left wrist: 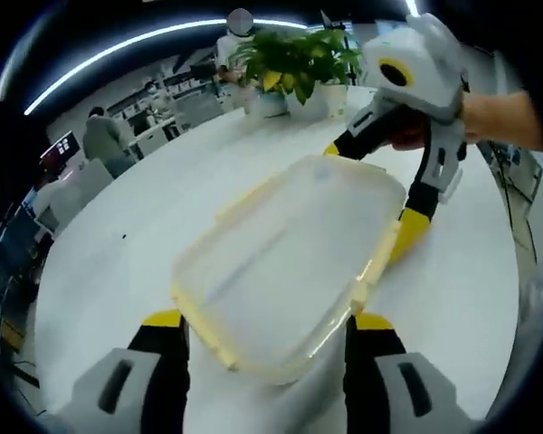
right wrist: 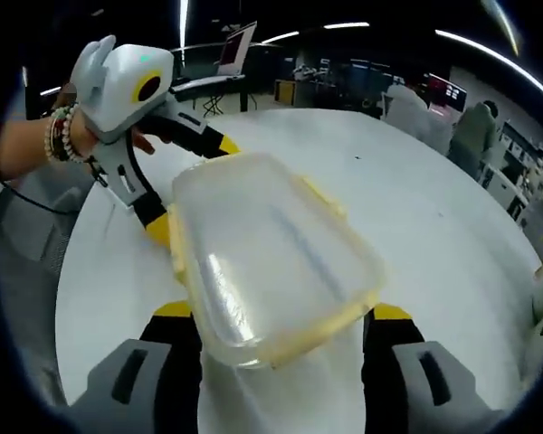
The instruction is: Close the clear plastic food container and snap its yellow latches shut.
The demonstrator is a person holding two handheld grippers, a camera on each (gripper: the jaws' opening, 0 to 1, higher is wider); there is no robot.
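Observation:
A clear plastic food container (left wrist: 285, 262) with its lid on lies on the round white table (left wrist: 145, 235). Pale yellow latches (left wrist: 242, 196) run along its sides. My left gripper (left wrist: 268, 319) is open, its yellow-tipped jaws standing on either side of the container's near end. My right gripper (left wrist: 371, 190) comes in from the upper right, open too, straddling the far end. In the right gripper view the same container (right wrist: 271, 258) sits between my right gripper's (right wrist: 281, 311) jaws, and the left gripper (right wrist: 192, 185) spans the opposite end. Whether any jaw presses a latch (right wrist: 324, 197) I cannot tell.
A potted plant (left wrist: 299, 59) stands at the table's far edge. People sit at desks (left wrist: 100, 140) beyond it. A hand with a beaded bracelet (right wrist: 59, 136) holds the left gripper. Bare tabletop (right wrist: 434, 208) stretches around the container, with desks and monitors (right wrist: 439, 90) behind.

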